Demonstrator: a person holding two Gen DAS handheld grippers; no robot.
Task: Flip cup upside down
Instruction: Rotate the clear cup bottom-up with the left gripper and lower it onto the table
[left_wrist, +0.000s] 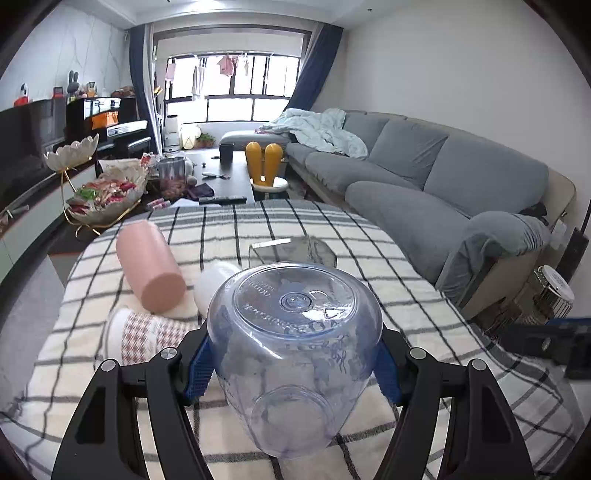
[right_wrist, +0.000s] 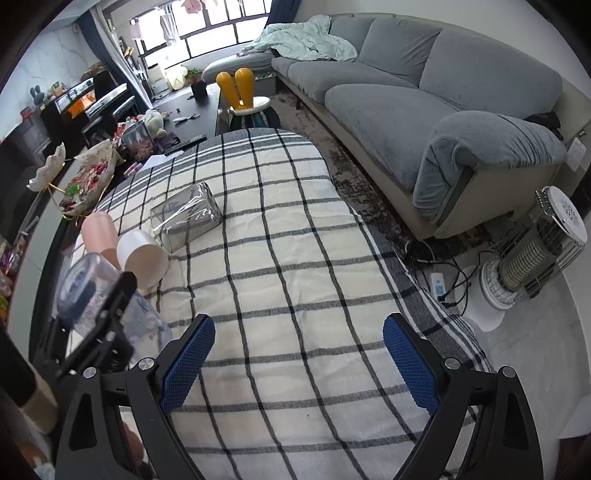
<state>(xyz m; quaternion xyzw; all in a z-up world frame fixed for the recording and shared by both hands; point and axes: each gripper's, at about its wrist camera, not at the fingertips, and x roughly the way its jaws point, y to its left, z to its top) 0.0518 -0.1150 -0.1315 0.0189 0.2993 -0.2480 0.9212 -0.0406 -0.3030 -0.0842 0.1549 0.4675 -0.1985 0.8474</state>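
embossed lettering on the clear cup's base (left_wrist: 295, 295) is unreadable (too blurred).

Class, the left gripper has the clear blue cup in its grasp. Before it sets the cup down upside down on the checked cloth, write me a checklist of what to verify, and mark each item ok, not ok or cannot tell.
1. Grip: both blue pads of the left gripper press the sides of the clear blue cup: ok.
2. Orientation: the cup's base faces up and away from the camera: ok.
3. Cup off the cloth: cannot tell.
4. Landing spot: the checked cloth is bare to the right of the cup: ok.
5. Neighbours: the pink cup, white cup and patterned cup lie close on the left: not ok, keep away.
6. Right gripper open, holding nothing, set apart: ok.
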